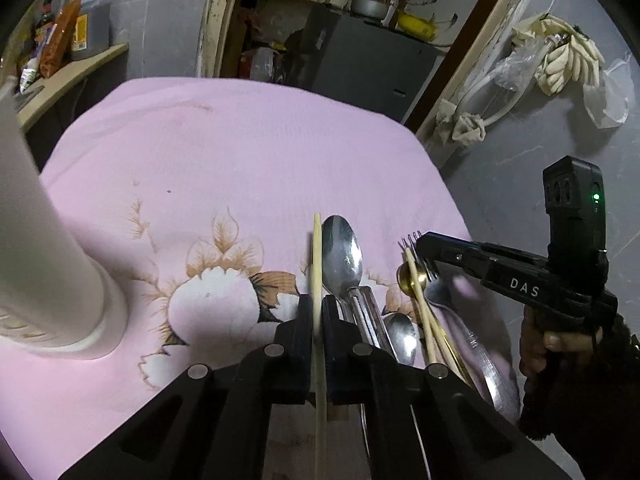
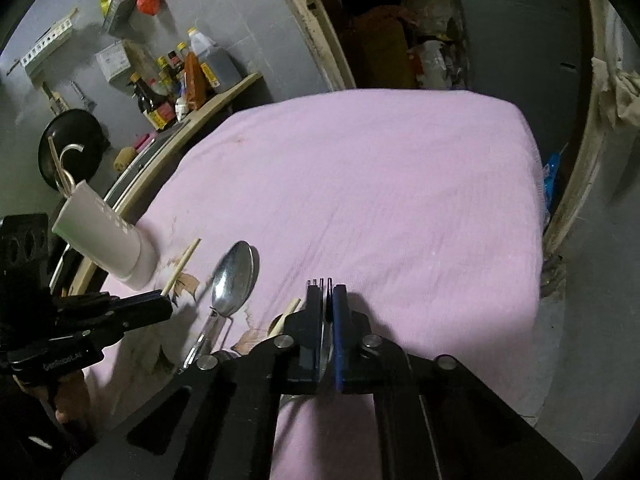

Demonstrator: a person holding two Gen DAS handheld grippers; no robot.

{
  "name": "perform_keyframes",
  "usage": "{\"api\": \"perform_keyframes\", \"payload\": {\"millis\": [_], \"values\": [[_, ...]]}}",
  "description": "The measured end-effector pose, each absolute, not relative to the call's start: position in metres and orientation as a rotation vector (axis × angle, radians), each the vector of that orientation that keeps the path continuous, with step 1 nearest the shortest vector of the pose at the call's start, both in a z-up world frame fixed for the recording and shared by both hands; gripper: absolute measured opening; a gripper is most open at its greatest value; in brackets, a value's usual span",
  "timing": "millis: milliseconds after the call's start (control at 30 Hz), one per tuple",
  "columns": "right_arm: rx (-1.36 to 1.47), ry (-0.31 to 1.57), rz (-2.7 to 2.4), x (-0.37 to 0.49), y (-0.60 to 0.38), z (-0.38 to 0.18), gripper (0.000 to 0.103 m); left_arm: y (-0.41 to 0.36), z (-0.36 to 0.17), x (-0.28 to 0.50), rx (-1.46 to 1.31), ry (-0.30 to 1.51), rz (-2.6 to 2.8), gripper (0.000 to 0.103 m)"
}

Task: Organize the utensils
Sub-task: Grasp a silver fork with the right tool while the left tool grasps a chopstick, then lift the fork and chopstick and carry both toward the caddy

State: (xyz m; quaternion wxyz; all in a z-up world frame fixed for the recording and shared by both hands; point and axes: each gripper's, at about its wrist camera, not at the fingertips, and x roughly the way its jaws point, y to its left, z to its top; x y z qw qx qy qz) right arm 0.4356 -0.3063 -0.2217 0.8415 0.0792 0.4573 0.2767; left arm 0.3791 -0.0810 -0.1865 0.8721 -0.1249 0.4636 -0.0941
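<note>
From the left wrist, the left claw (image 1: 318,320) is clamped on a single wooden chopstick (image 1: 318,264), which runs up between the two black fingers and sticks out past their tips. Just right of it, on the pink flowered cloth (image 1: 240,152) that covers the tabletop, lie a large steel spoon (image 1: 342,252), a smaller spoon (image 1: 402,336), a gold spoon (image 1: 409,276) and two more chopsticks (image 1: 424,312), crowded together. A tall white holder (image 1: 44,264) stands at the left on the cloth. At the right, the right claw (image 1: 420,245) reaches in, pinched on the head of a fork (image 1: 410,240), with a hand (image 1: 556,344) on its handle.

From the right wrist, the right claw (image 2: 327,300) is closed on the fork (image 2: 322,282); only the tines show beyond the fingers. The large spoon (image 2: 234,276) lies to its left. The left claw (image 2: 166,300) grips the chopstick (image 2: 182,266) beside the white holder (image 2: 104,236), which already has chopsticks and a utensil inside.
</note>
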Motion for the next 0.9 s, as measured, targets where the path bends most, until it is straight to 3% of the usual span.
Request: {"api": "perform_keyframes", "payload": {"millis": [433, 900], "values": [[0.121, 0.853, 0.449, 0.393, -0.312, -0.185, 0.002, -0.063, -0.160, 0.359, -0.302, 0.876, -0.183, 0.005], [0.027, 0.476, 0.234, 0.320, -0.300, -0.058, 0.002, -0.012, -0.068, 0.335, -0.442, 0.618, -0.220, 0.005]]}}
